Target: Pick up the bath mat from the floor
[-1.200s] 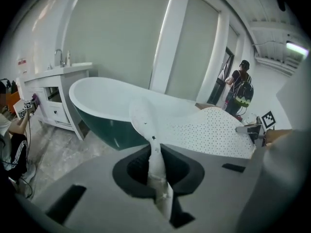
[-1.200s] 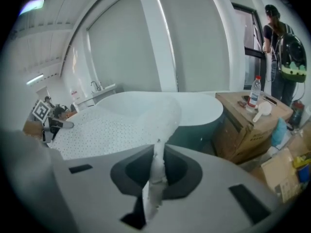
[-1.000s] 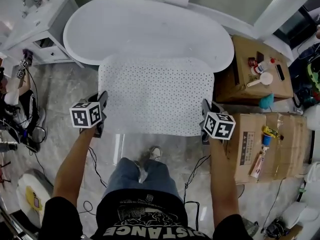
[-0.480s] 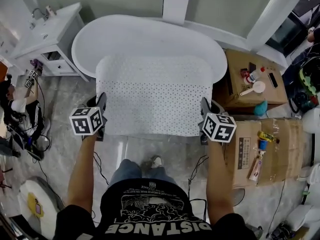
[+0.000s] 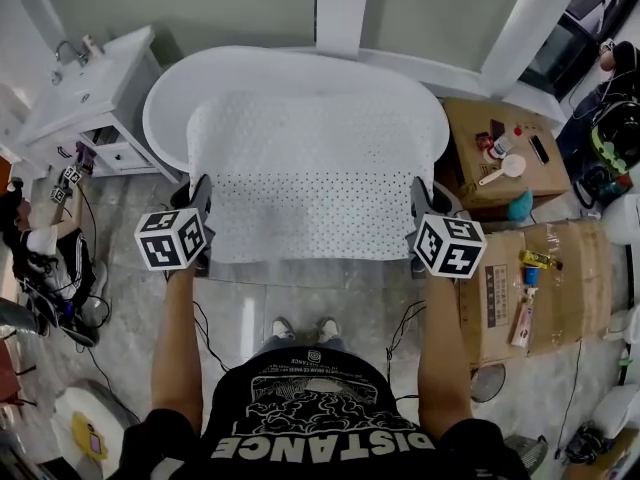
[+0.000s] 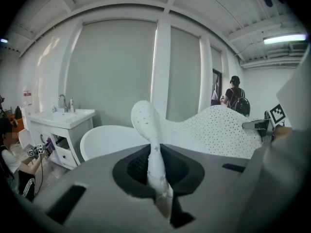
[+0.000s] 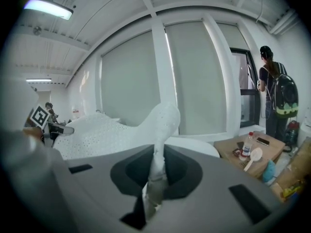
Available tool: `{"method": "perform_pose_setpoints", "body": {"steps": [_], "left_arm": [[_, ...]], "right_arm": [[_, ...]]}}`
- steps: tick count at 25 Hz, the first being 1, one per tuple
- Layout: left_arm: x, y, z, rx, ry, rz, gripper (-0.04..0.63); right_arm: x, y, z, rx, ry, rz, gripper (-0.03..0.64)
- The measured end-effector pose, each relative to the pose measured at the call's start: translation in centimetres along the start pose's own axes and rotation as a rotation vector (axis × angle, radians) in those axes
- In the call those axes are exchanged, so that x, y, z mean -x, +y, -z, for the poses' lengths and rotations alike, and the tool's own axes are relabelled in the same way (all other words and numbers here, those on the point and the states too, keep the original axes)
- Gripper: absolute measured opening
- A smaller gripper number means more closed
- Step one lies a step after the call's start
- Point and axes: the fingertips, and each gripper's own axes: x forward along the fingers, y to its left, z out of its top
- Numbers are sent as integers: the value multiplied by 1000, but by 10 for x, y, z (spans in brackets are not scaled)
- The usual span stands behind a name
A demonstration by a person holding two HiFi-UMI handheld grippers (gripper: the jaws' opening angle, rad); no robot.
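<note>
Over the last second you have carried the bath mat (image 5: 315, 178) up and forward. It was hanging just in front of the bathtub (image 5: 165, 103); now it spreads across most of the bathtub's opening, and your feet have stepped in together under it. No part of the mat appears to touch the floor (image 5: 240, 313) in front of the bathtub, so I judge the pick-up essentially done. What remains is deciding where the mat goes.

Your left gripper (image 5: 203, 200) pinches the mat's near left corner and your right gripper (image 5: 420, 196) pinches the near right corner. Both pairs of fingers are nearly together, with only the thin mat between them. In each gripper view the mat's edge rises straight out from between the fingers and curls over. The sheet stretches between the two grippers and reaches away over the bathtub.
</note>
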Motion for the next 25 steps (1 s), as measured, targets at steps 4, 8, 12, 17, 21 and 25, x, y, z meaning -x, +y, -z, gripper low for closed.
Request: {"method": "perform_pose_setpoints", "body": {"steps": [4, 8, 12, 17, 21, 25], "left_arm": [[1, 11, -11, -11, -16, 10, 31], [-1, 14, -17, -26, -25, 18, 31], [-3, 16, -20, -26, -31, 20, 31], [-4, 18, -25, -19, -50, 24, 31], [-5, 15, -30, -25, -57, 27, 31], [-2, 14, -31, -30, -62, 32, 31]], "right_arm": [[2, 9, -15, 12, -30, 18, 26], [0, 15, -26, 30, -53, 25, 25], [-1, 18, -32, 28, -72, 35, 26], [0, 20, -34, 25, -84, 41, 26], [2, 20, -36, 19, -89, 42, 26], [5, 22, -39, 19, -95, 41, 26]]}}
